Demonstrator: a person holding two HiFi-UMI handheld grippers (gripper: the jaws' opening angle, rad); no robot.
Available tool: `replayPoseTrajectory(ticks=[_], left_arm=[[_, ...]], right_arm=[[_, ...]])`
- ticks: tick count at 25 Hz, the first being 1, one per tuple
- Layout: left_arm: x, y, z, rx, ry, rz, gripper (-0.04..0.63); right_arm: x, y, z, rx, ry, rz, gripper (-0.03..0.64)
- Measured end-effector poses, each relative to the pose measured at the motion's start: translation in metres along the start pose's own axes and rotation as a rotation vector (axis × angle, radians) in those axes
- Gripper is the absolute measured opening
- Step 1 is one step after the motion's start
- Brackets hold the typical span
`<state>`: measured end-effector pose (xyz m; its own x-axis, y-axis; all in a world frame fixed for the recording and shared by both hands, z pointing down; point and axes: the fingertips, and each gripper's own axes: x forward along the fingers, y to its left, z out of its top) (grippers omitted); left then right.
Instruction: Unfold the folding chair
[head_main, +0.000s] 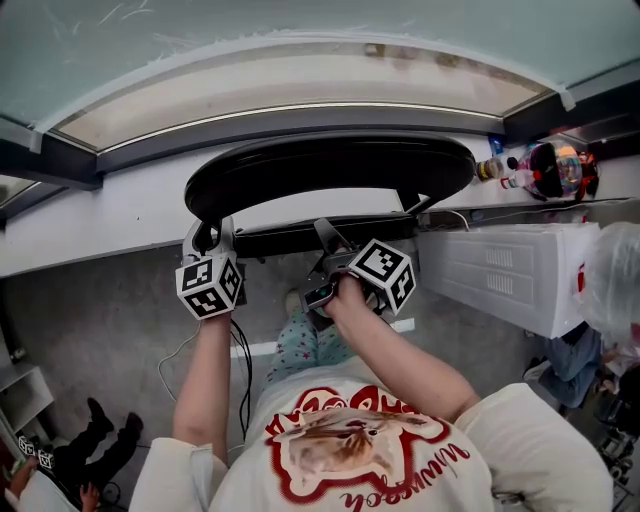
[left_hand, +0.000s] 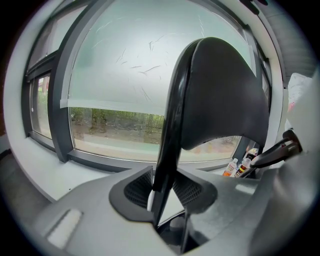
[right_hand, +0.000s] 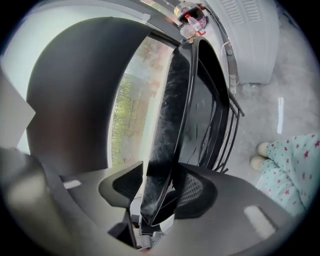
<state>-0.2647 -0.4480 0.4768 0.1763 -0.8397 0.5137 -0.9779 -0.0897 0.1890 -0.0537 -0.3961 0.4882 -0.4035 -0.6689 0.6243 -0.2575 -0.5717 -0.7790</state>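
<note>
The black folding chair stands folded against the window sill, its rounded backrest (head_main: 330, 165) on top. My left gripper (head_main: 210, 232) is shut on the backrest's left edge; in the left gripper view that thin edge (left_hand: 167, 140) runs up from between the pads of this gripper (left_hand: 162, 187). My right gripper (head_main: 325, 238) is at the seat (head_main: 290, 240) just below the backrest. In the right gripper view the seat's edge (right_hand: 170, 115) lies between the open jaws of my right gripper (right_hand: 160, 192), with a gap showing at the left pad. The backrest (right_hand: 70, 90) fills that view's left.
A white radiator-like unit (head_main: 500, 265) stands close on the right, with bottles (head_main: 495, 170) on the sill above it and a plastic bag (head_main: 615, 280) beyond. The chair's wire legs (right_hand: 225, 125) are near the person's feet (right_hand: 262, 155). A cable (head_main: 170, 360) lies on the floor.
</note>
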Motion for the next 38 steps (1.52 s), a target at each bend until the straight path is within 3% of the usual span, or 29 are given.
replayPoseTrajectory(ticks=[6,10,23,33,38], left_arm=[[-0.001,-0.001,0.000,0.010,0.006,-0.007,0.121],[-0.001,-0.001,0.000,0.014,-0.005,-0.019,0.121],[-0.003,-0.004,-0.001,0.029,-0.040,-0.089,0.120],[-0.003,-0.007,-0.015,0.042,-0.008,-0.122,0.118],[-0.006,-0.006,-0.017,0.047,-0.012,-0.132,0.118]], right_arm=[[0.016,-0.003,0.004,0.029,-0.004,-0.019,0.211],[0.020,-0.005,0.004,0.064,0.005,0.031,0.231],[0.005,-0.013,-0.005,-0.012,0.012,0.086,0.233],[-0.030,-0.050,-0.023,-0.012,-0.015,0.034,0.175],[-0.038,-0.058,-0.029,-0.002,-0.018,0.050,0.169]])
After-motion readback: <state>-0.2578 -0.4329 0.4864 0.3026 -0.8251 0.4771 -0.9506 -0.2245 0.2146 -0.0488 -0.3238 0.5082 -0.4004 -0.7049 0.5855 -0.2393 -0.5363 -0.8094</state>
